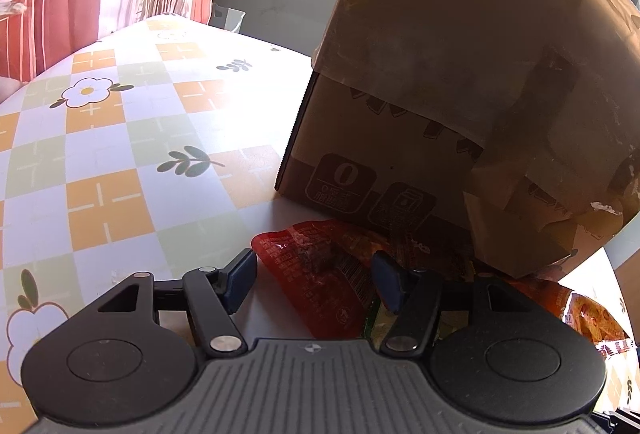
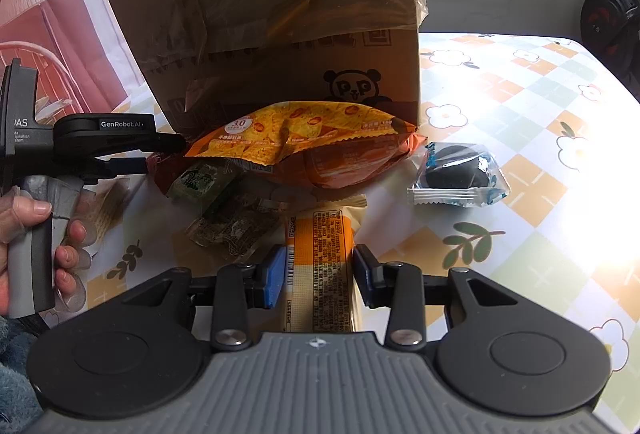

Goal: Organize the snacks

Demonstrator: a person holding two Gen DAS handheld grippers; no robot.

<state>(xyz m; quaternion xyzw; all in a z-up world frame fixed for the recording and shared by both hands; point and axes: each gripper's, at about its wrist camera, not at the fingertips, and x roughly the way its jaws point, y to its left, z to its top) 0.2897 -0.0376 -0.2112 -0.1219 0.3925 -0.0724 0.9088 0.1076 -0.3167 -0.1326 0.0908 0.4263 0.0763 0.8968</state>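
My right gripper (image 2: 319, 280) has its blue pads on either side of a long yellow-and-orange snack packet (image 2: 320, 266), closed against its two edges, and the packet runs forward from the jaws toward the cardboard box (image 2: 280, 14) standing on the checked table (image 2: 520, 154). My left gripper (image 1: 316, 284) is spread open and holds nothing, with a red snack pouch (image 1: 320, 274) lying flat between and just ahead of its fingers, at the foot of the box. An orange chip bag (image 2: 300, 142) leans against the box front, and a wrapped dark cake (image 2: 456, 174) lies just right of it.
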